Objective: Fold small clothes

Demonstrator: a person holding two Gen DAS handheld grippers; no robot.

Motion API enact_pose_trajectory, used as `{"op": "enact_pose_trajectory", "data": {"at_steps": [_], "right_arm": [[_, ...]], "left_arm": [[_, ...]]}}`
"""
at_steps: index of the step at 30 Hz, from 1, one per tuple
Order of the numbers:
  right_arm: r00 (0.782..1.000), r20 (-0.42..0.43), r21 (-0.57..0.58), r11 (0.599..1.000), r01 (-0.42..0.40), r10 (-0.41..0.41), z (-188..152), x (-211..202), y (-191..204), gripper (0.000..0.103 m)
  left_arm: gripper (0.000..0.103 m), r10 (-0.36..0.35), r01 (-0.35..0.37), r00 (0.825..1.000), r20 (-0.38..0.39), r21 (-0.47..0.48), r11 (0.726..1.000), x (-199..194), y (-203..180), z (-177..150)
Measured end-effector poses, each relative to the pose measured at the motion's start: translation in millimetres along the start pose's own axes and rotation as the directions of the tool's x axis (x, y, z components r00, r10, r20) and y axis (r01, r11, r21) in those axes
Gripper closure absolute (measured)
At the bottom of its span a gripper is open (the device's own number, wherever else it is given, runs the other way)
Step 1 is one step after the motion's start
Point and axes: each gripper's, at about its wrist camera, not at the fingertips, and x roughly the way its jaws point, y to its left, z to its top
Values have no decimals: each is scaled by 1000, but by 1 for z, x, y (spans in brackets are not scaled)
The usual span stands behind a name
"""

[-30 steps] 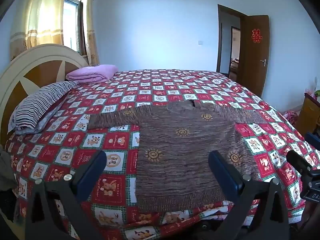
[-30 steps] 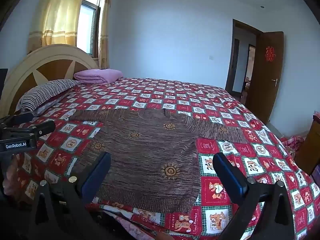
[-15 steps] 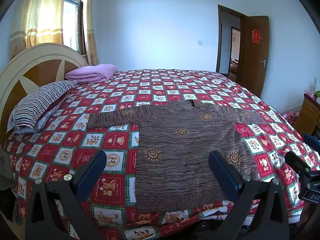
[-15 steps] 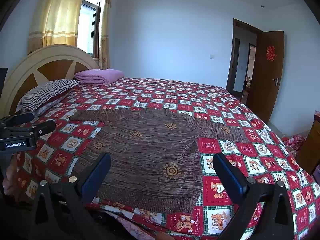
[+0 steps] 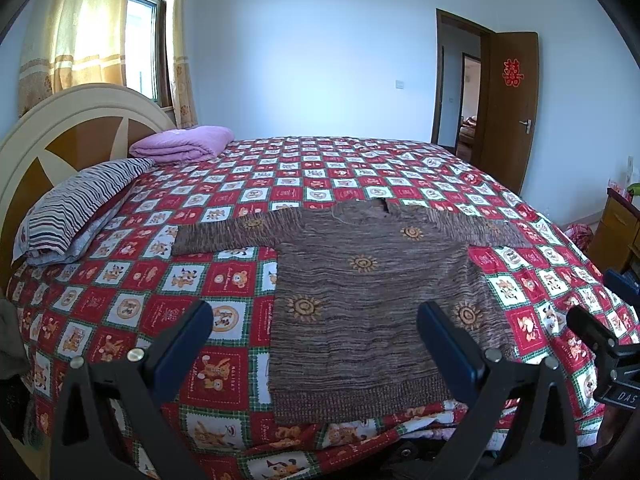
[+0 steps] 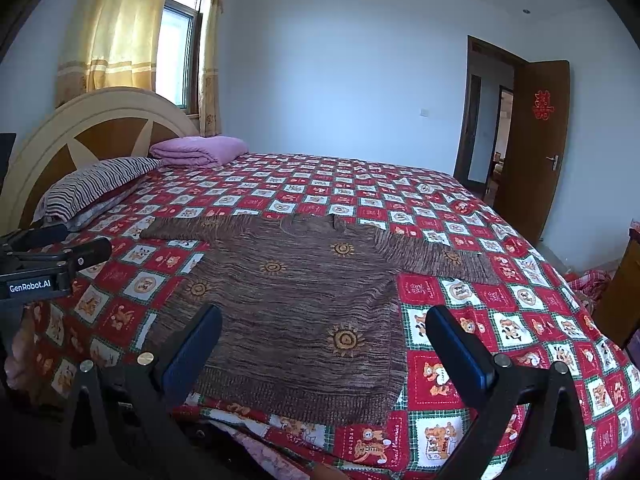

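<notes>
Your left gripper [image 5: 312,338] hovers with jaws spread wide above the brown sweater [image 5: 360,288], which lies flat, sleeves outstretched, on the red checked bedspread [image 5: 160,280] near the bed's edge.

Bedspread [image 5: 360,168] around sweater [image 5: 360,300] lies bare; pillow [image 5: 76,204] well left.

I note a brown streaked sweater [image 5: 372,296] with orange sun motifs; bedspread [image 5: 120,300] red-and-white checked, green-edged, with bears; pillow [image 5: 76,204] dark-and-white striped; folded blanket [image 5: 184,144] lilac; curtains [image 6: 116,28] yellow.
</notes>
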Motion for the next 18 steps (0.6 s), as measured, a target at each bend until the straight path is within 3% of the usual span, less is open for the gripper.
{"op": "enact_pose_trajectory", "data": {"at_steps": [18], "right_arm": [[1000,-12,-8,1000,-6,6,-3,1,5,1]], "left_arm": [[0,-3,3,1000,-3,-4,1000,1,-3,0]]}}
